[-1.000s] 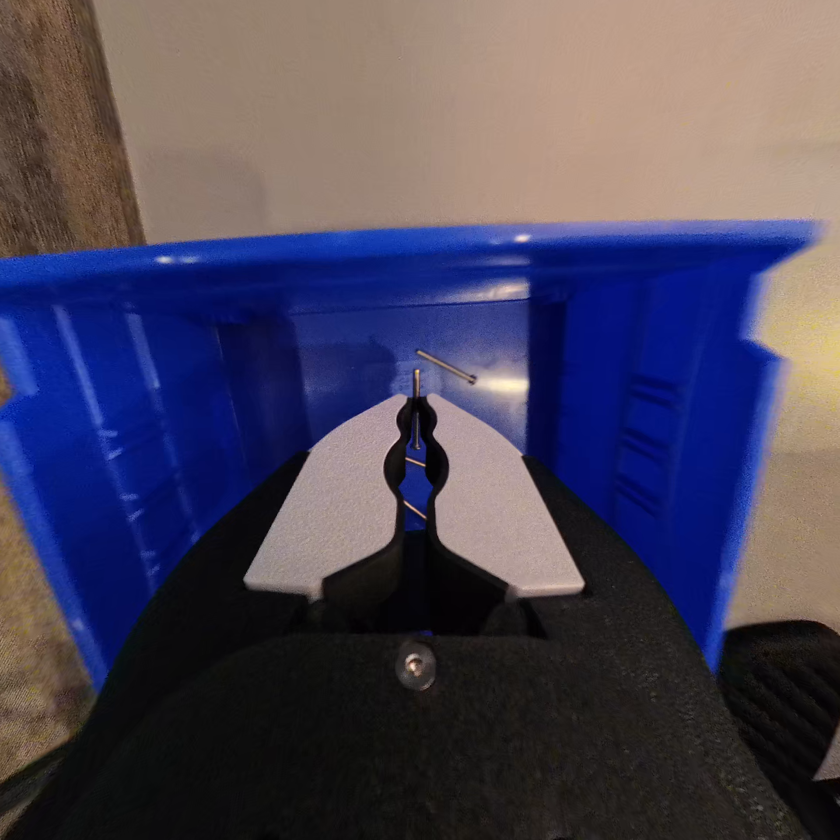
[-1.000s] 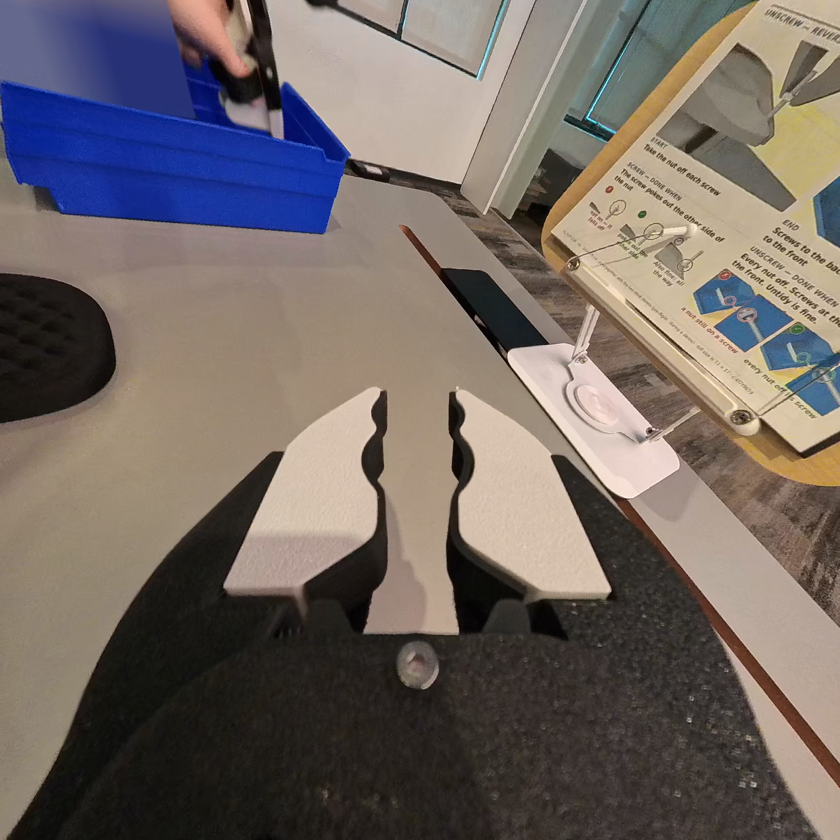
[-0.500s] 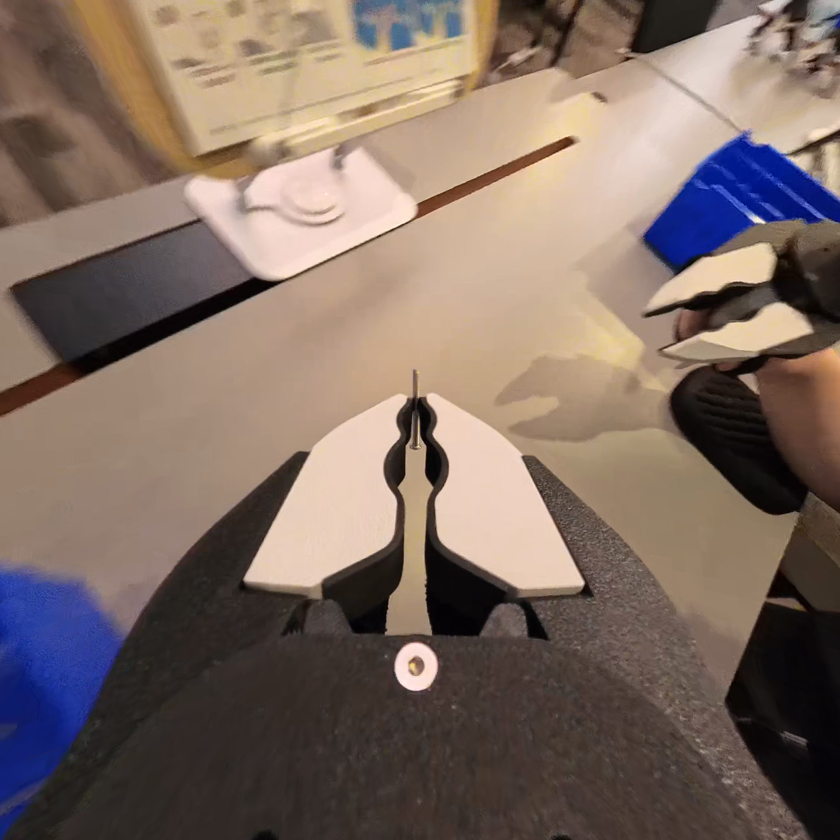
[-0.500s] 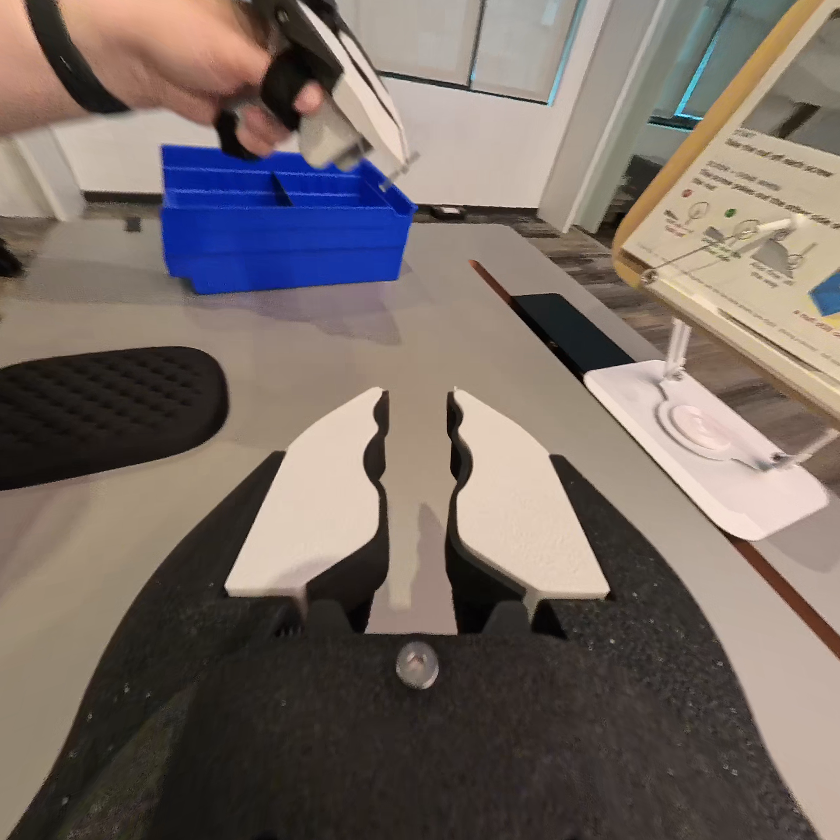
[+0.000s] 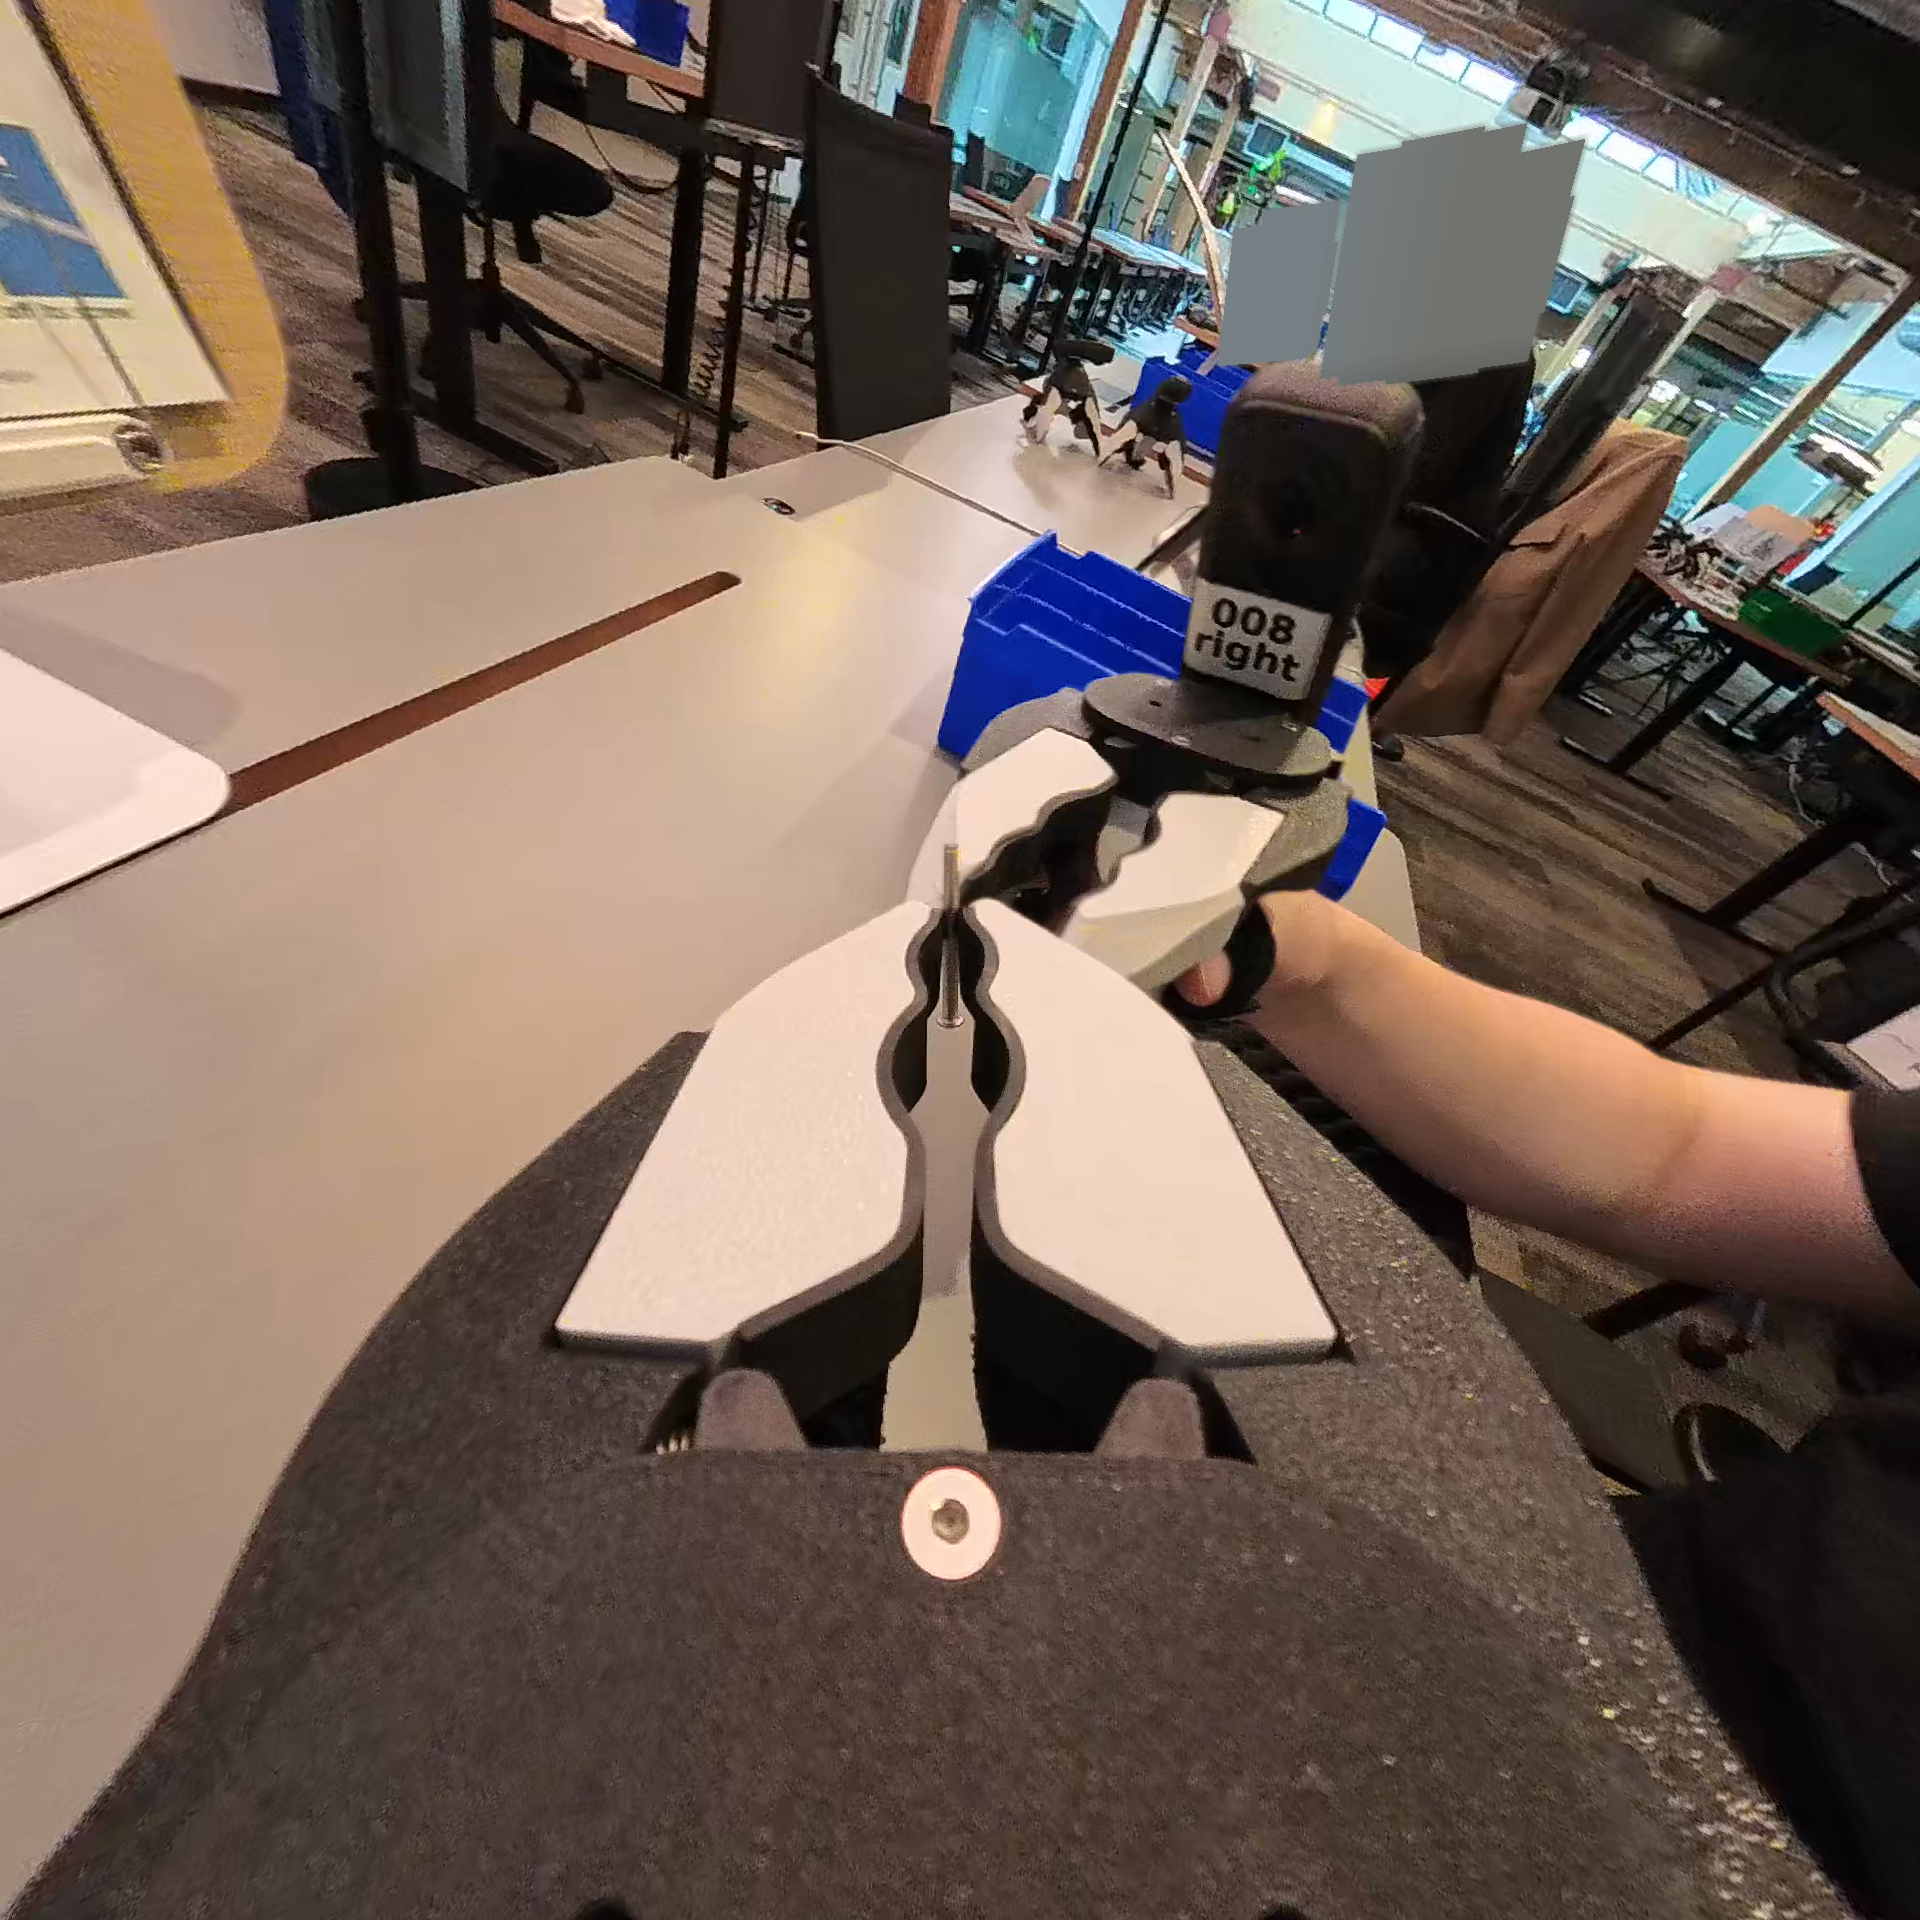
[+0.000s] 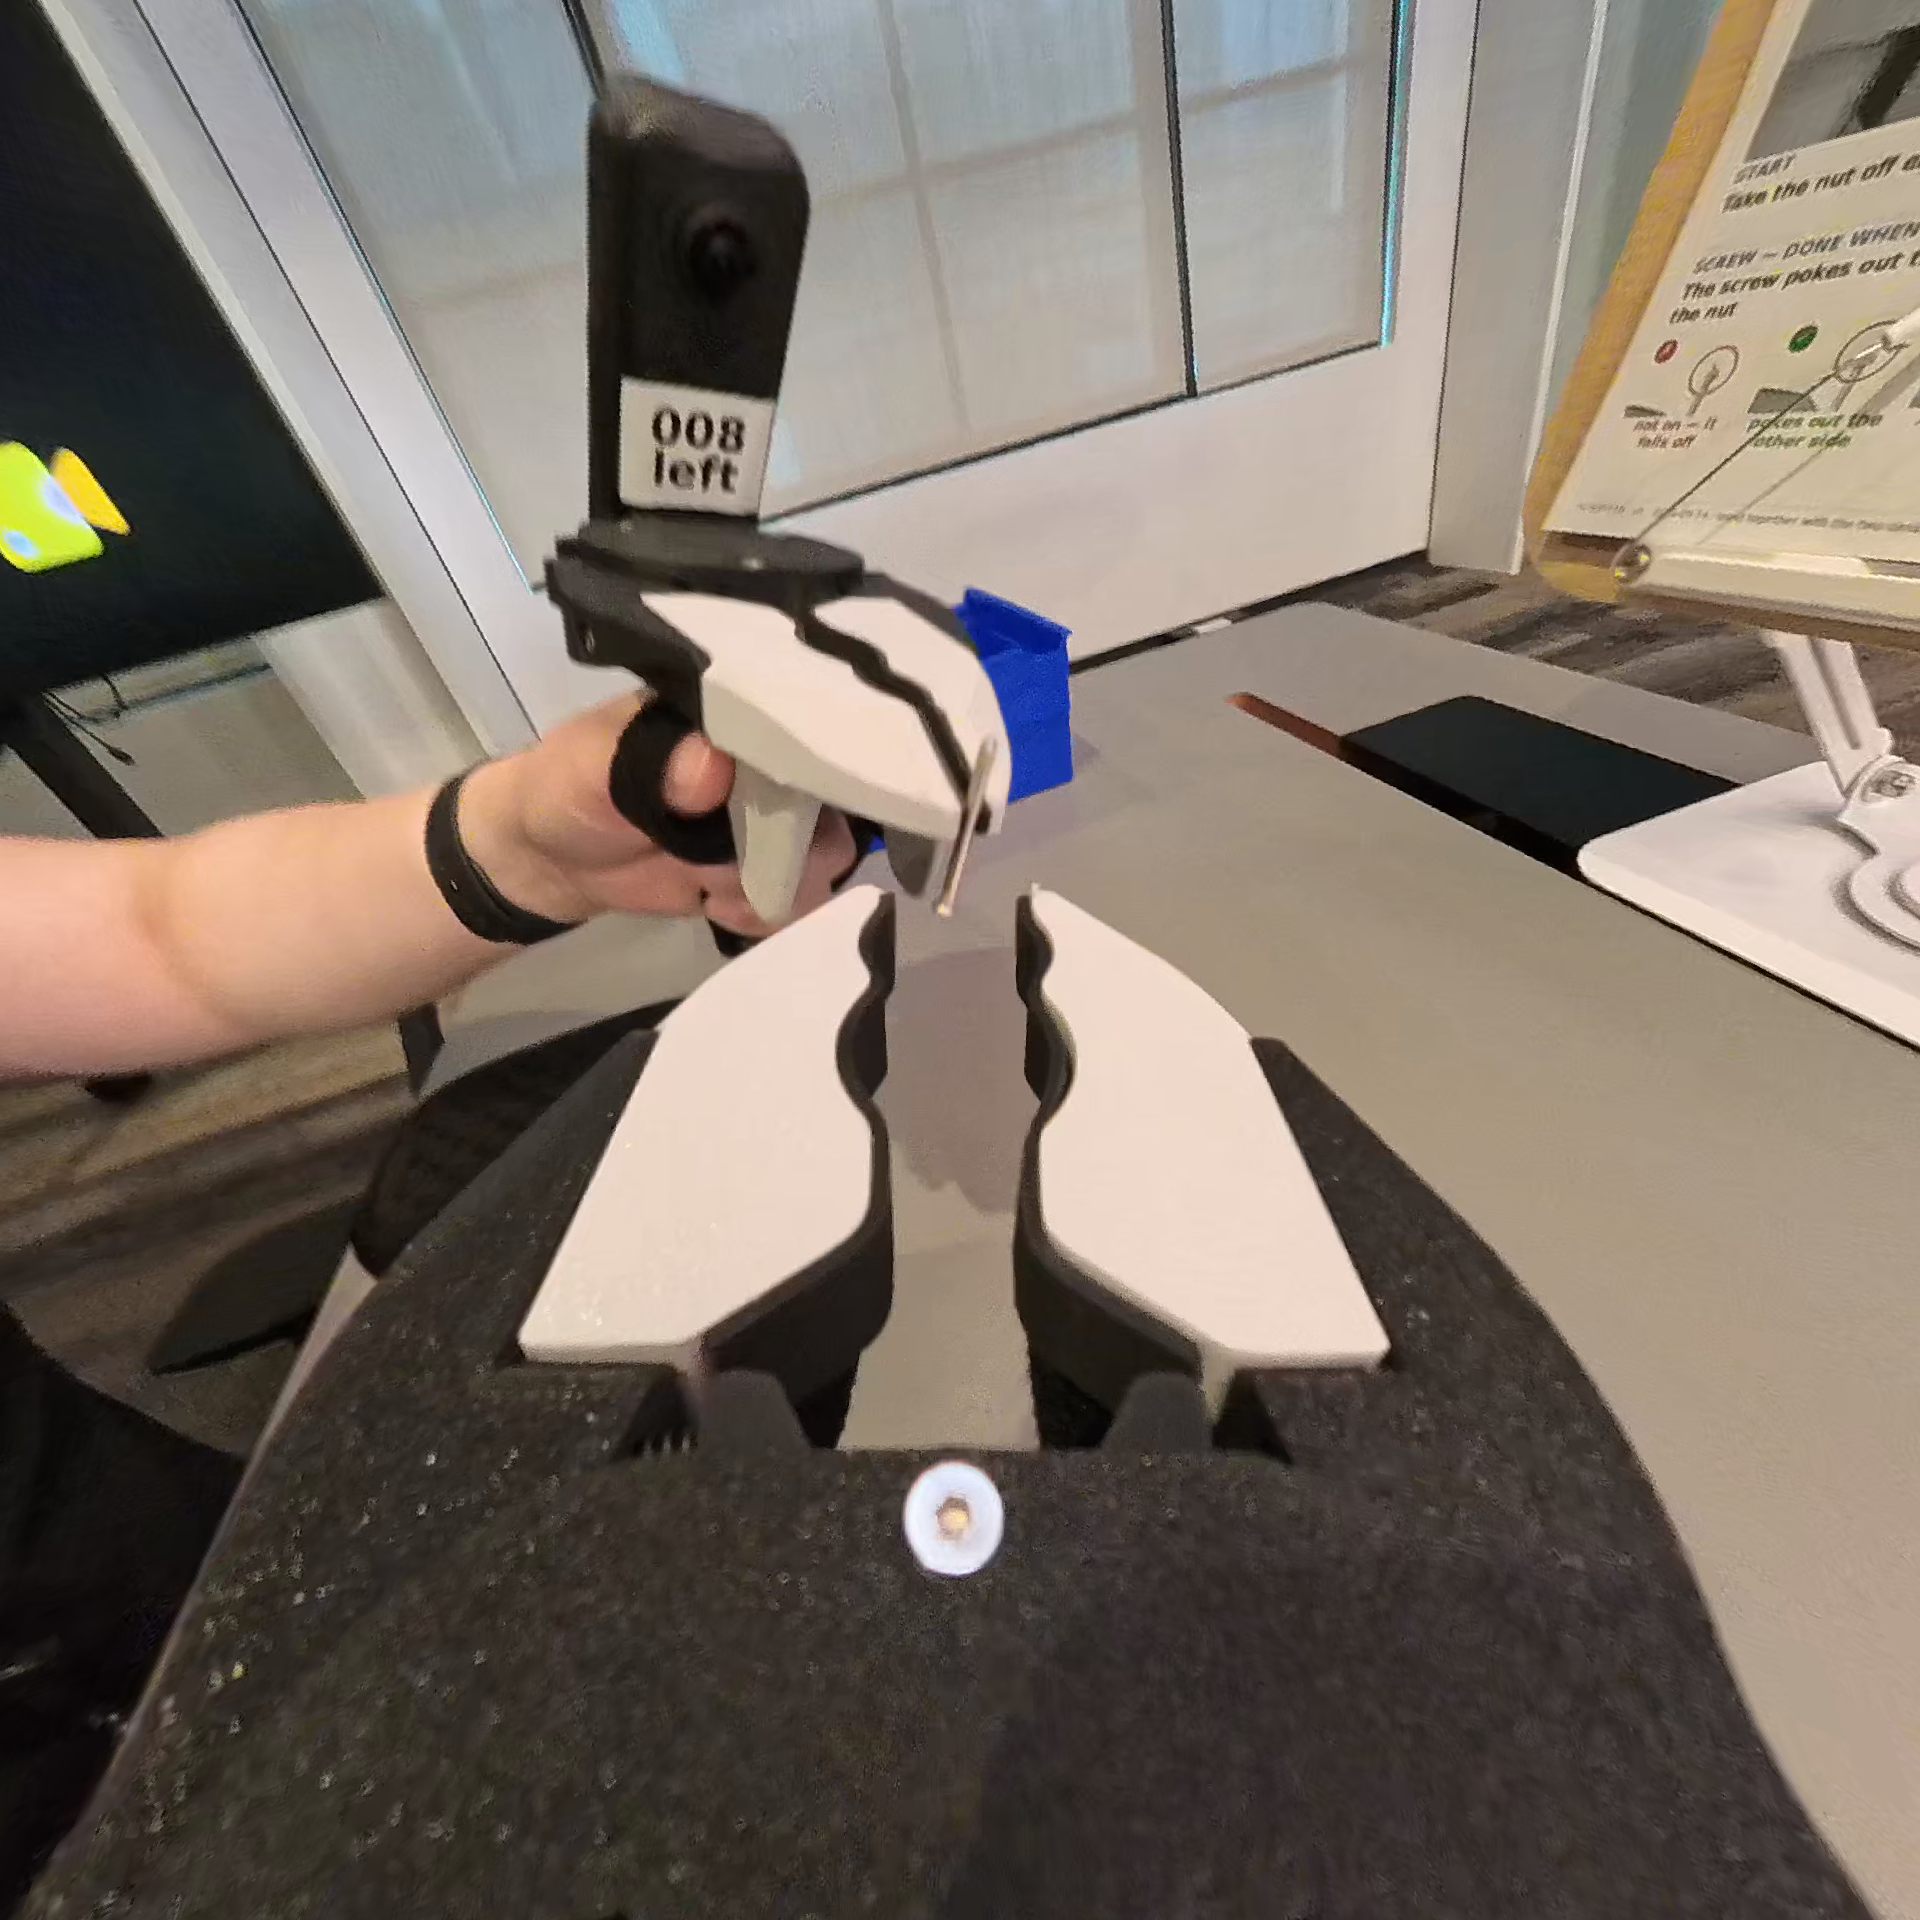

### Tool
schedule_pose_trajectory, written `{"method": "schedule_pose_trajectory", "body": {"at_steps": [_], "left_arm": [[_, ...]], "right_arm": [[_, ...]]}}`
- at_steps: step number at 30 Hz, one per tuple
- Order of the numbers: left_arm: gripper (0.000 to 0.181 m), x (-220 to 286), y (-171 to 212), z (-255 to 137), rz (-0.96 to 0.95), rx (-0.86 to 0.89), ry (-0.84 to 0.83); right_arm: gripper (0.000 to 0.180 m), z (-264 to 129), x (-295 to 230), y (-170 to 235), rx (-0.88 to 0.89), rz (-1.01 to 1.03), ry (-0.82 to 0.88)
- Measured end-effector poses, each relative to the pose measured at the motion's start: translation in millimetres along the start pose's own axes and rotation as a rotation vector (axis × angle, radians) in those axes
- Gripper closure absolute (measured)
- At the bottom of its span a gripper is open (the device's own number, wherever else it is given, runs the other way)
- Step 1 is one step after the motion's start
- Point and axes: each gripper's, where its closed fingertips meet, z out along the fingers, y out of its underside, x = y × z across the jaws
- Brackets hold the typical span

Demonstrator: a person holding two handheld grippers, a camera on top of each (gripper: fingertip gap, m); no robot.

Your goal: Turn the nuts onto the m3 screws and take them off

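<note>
The left tool (image 5: 948, 914) pinches a thin screw (image 5: 948, 935) at its tips above the grey table (image 5: 416, 935); the right tool (image 5: 1049, 831), jaws apart, hangs just beyond.

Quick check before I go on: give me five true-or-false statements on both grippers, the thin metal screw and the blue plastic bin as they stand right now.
1. The left gripper is shut on the thin metal screw. True.
2. The right gripper is shut on a nut. False: its jaws stand apart and nothing is between them.
3. The screw sticks out past the left gripper's tips. True.
4. The blue plastic bin hangs from the right gripper. False: it sits on the grey table, behind the grippers.
5. A nut is visibly threaded on the screw. False: no nut shows on the visible shank.
</note>
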Motion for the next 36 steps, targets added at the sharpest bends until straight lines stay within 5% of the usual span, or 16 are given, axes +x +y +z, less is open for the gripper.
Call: {"method": "schedule_pose_trajectory", "body": {"at_steps": [36], "left_arm": [[0.178,29,4,11,0.027,-0.034,0.086]], "right_arm": [[0.169,-20,-16,-22,0.068,0.102,-0.194]]}}
